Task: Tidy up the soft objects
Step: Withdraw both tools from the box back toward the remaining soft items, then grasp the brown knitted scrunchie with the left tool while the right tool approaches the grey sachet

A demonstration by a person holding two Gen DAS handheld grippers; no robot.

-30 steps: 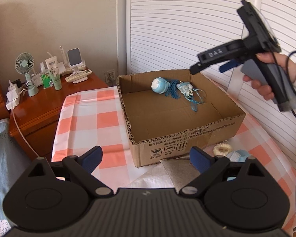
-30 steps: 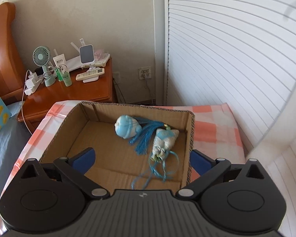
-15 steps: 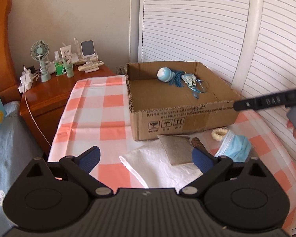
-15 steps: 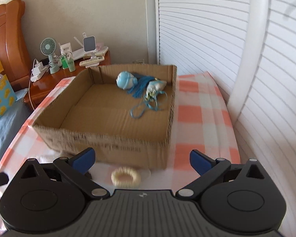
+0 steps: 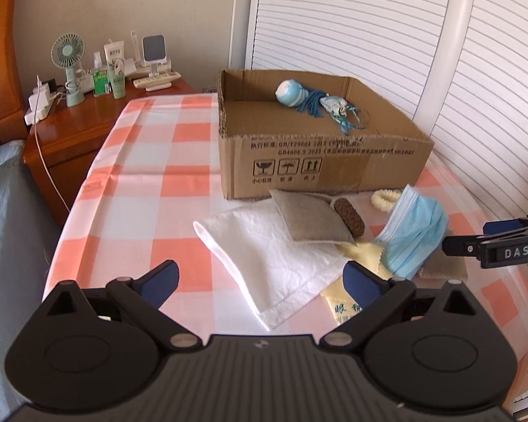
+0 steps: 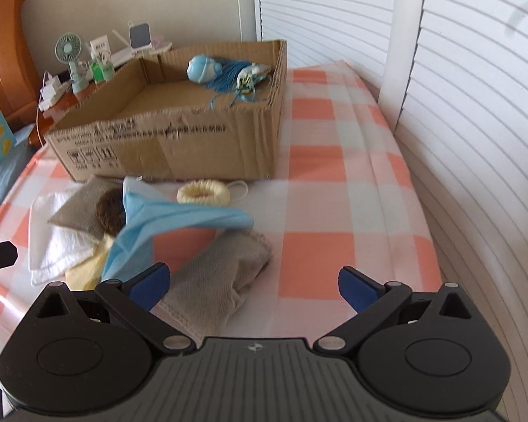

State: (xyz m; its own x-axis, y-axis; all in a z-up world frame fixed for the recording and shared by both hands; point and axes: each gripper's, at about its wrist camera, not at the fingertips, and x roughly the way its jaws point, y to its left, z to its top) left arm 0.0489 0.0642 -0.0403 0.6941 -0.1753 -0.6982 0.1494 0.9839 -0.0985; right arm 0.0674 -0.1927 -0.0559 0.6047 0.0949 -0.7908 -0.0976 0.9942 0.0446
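Both tongs, left gripper (image 5: 260, 281) and right gripper (image 6: 251, 283), are spread and empty, pulled back from over the cardboard box (image 5: 320, 161) within the last second. Two blue toys (image 5: 290, 93) lie inside; next, I judge, comes the pile before the box: white towel (image 5: 264, 260), blue mask (image 6: 179, 219), grey cloth (image 6: 221, 274).

You face a desk (image 5: 179, 147) with a cardboard box (image 5: 320, 161) at its far side. Inside the box, against its back wall, lie a round plush toy (image 5: 290, 93) and a small pouch (image 5: 334, 105) just right of it. Before the box lies a pile: a towel (image 5: 264, 256) on the left, a flat pad (image 5: 309, 219) on it, a face mask (image 5: 417, 228) to the right, and a hair tie (image 5: 385, 198) behind the mask. A nightstand (image 5: 77, 130) stands left of the desk.
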